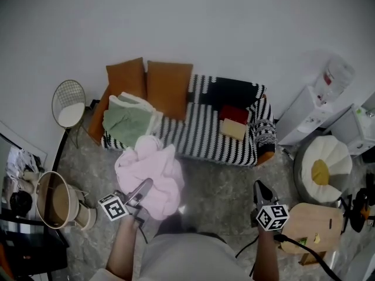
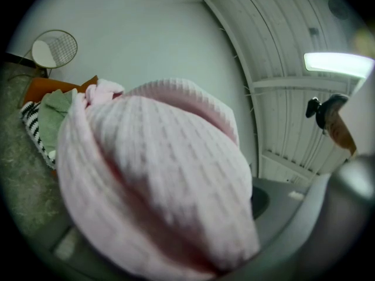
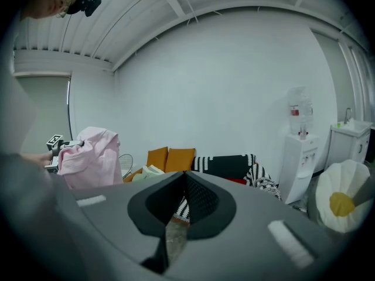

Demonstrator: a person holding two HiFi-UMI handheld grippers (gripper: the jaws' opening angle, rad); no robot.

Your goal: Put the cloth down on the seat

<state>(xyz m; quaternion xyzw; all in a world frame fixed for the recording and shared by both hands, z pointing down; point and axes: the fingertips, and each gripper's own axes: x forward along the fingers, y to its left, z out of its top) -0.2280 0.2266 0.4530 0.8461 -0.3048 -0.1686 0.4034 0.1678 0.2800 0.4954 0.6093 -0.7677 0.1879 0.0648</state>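
Head view: the left gripper (image 1: 140,191) is clamped on a bunched pink cloth (image 1: 153,171), lifted clear of the floor, with the striped sofa seat (image 1: 202,134) beyond it. Well to its right, the right gripper (image 1: 259,190) holds nothing, its jaws seemingly pressed together.

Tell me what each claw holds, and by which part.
Left claw grips the pink cloth by a bunched fold; the rest hangs loose. Right claw is shut, holding nothing.
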